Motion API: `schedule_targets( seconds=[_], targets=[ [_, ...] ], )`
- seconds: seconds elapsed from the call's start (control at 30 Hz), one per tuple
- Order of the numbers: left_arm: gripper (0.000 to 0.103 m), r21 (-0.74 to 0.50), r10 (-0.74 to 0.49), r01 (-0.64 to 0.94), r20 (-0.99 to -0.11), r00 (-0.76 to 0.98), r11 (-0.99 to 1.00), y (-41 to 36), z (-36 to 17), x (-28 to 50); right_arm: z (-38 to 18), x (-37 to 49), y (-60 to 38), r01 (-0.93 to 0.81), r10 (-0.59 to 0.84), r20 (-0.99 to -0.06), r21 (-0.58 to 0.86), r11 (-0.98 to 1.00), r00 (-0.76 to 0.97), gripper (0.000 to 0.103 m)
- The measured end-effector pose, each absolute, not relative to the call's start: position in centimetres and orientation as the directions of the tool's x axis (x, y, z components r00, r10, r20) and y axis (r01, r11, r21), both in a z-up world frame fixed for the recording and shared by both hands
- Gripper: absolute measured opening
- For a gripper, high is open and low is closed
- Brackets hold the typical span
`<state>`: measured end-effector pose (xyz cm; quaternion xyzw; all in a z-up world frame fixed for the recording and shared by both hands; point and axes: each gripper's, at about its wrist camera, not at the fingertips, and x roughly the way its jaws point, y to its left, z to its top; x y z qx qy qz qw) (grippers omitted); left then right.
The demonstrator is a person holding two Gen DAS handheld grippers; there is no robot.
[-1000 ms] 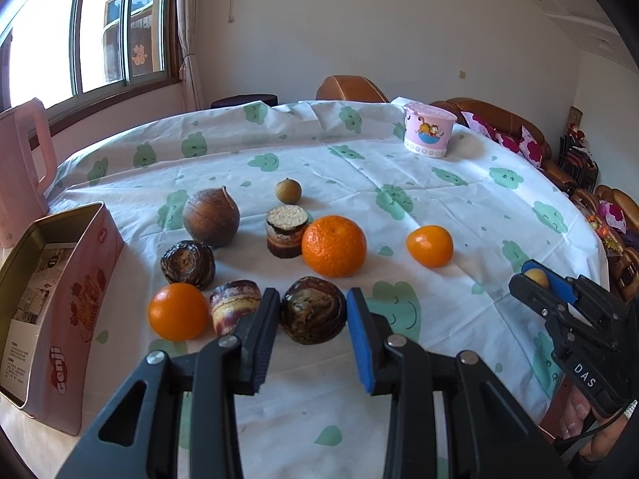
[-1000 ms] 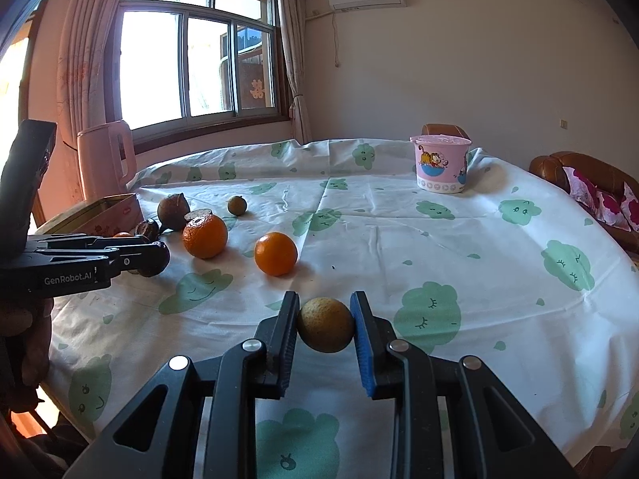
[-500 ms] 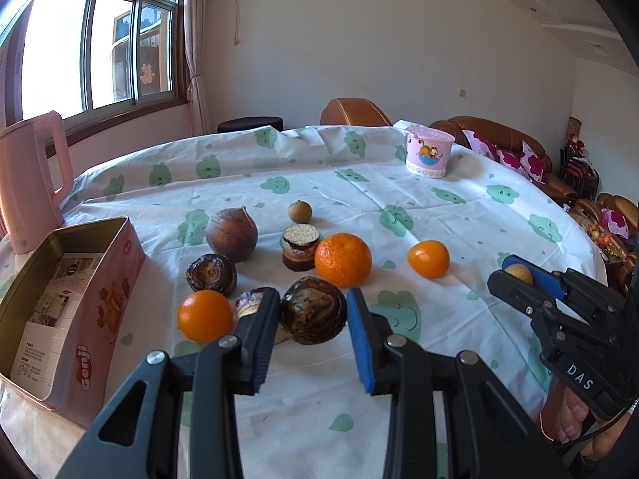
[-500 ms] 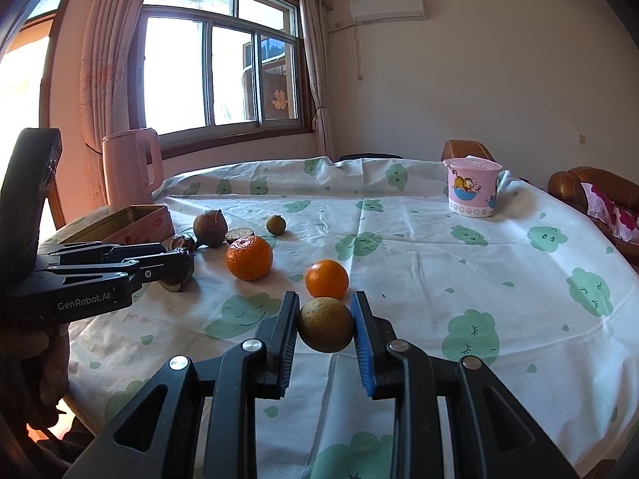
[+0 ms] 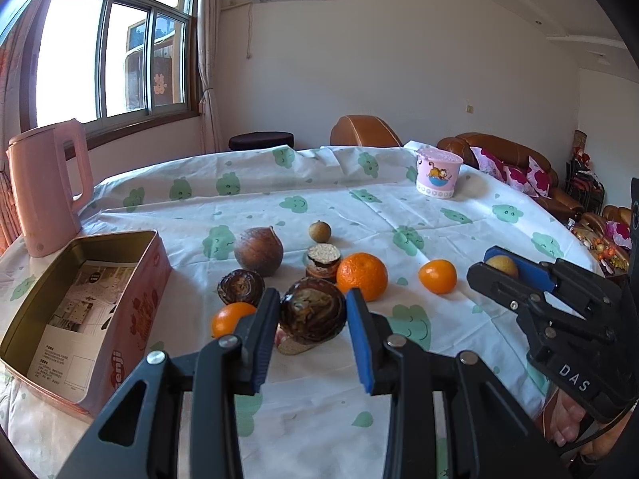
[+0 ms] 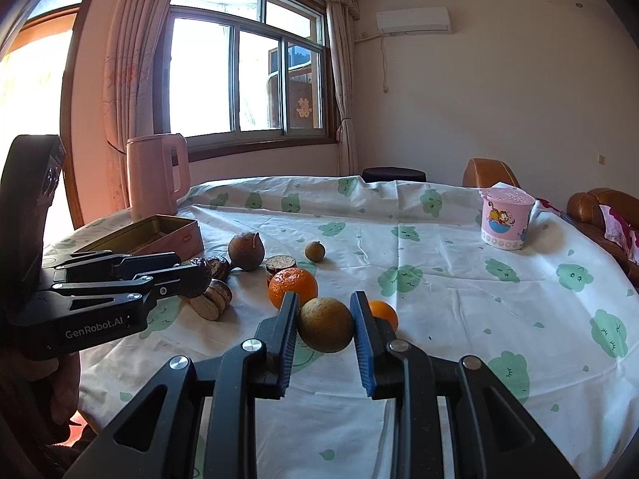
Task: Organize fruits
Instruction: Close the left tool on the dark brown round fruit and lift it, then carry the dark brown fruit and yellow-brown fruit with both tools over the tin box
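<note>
My left gripper (image 5: 312, 321) is shut on a dark brown round fruit (image 5: 312, 314) and holds it above the table. My right gripper (image 6: 324, 325) is shut on a yellow-brown round fruit (image 6: 325, 324), also lifted; it shows at the right of the left wrist view (image 5: 502, 262). On the cloth lie a large orange (image 5: 362, 276), a small orange (image 5: 437, 276), another orange (image 5: 229, 318), a brown pointed fruit (image 5: 258, 251), a dark fruit (image 5: 240, 286), a cut dark piece (image 5: 322, 261) and a small brown fruit (image 5: 320, 231).
An open pink tin box (image 5: 76, 311) stands at the table's left edge. A pink kettle (image 5: 44, 191) is behind it. A pink cup (image 5: 437, 177) stands far right. Chairs and a sofa (image 5: 503, 159) surround the table.
Both grippers have risen with their fruits, so the table looks lower and farther. The left gripper's dark fruit has left the cloth. The right gripper has come closer to the oranges.
</note>
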<state>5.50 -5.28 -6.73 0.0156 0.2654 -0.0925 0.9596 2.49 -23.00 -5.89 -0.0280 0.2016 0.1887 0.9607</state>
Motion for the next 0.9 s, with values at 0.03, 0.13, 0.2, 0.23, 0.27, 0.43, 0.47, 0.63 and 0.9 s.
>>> schedule_targets(
  seconds=[0.03, 0.13, 0.2, 0.23, 0.27, 0.43, 0.47, 0.63, 0.9],
  targets=[
    [0.036, -0.018, -0.167, 0.183, -0.509, 0.844, 0.983, -5.1, -6.6, 5.4, -5.7, 2.5, -22.8, -0.379, 0.356, -0.396, 0.021, 0.925, 0.846, 0.028],
    [0.036, -0.015, -0.157, 0.172, -0.499, 0.853, 0.985, -4.8, -6.3, 5.3, -5.4, 2.7, -22.1, -0.395, 0.37, -0.393, 0.017, 0.918, 0.842, 0.028],
    [0.036, -0.013, -0.15, 0.165, -0.492, 0.858, 0.986, -4.6, -6.2, 5.1, -5.1, 2.8, -21.7, -0.405, 0.377, -0.389, 0.012, 0.914, 0.841, 0.028],
    [0.036, -0.013, -0.148, 0.162, -0.489, 0.859, 0.987, -4.5, -6.1, 5.1, -5.1, 2.9, -21.5, -0.41, 0.381, -0.388, 0.009, 0.912, 0.839, 0.028],
    [0.036, -0.013, -0.145, 0.159, -0.487, 0.861, 0.987, -4.3, -6.0, 5.0, -4.9, 2.9, -21.3, -0.415, 0.386, -0.386, 0.008, 0.91, 0.838, 0.028],
    [0.036, -0.014, -0.134, 0.145, -0.473, 0.871, 0.989, -3.7, -5.6, 4.8, -4.3, 3.0, -20.1, -0.439, 0.403, -0.38, -0.008, 0.899, 0.833, 0.028],
    [0.036, -0.014, -0.132, 0.142, -0.47, 0.873, 0.99, -3.5, -5.5, 4.7, -4.2, 3.0, -19.9, -0.442, 0.406, -0.379, -0.011, 0.897, 0.832, 0.028],
    [0.036, -0.016, -0.123, 0.13, -0.462, 0.878, 0.991, -2.9, -5.3, 4.5, -3.3, 3.2, -18.9, -0.462, 0.42, -0.368, -0.03, 0.886, 0.829, 0.028],
    [0.036, -0.026, -0.107, 0.107, -0.459, 0.882, 0.994, -1.8, -5.2, 4.4, -2.4, 3.5, -17.2, -0.487, 0.436, -0.357, -0.062, 0.871, 0.826, 0.028]
  ],
)
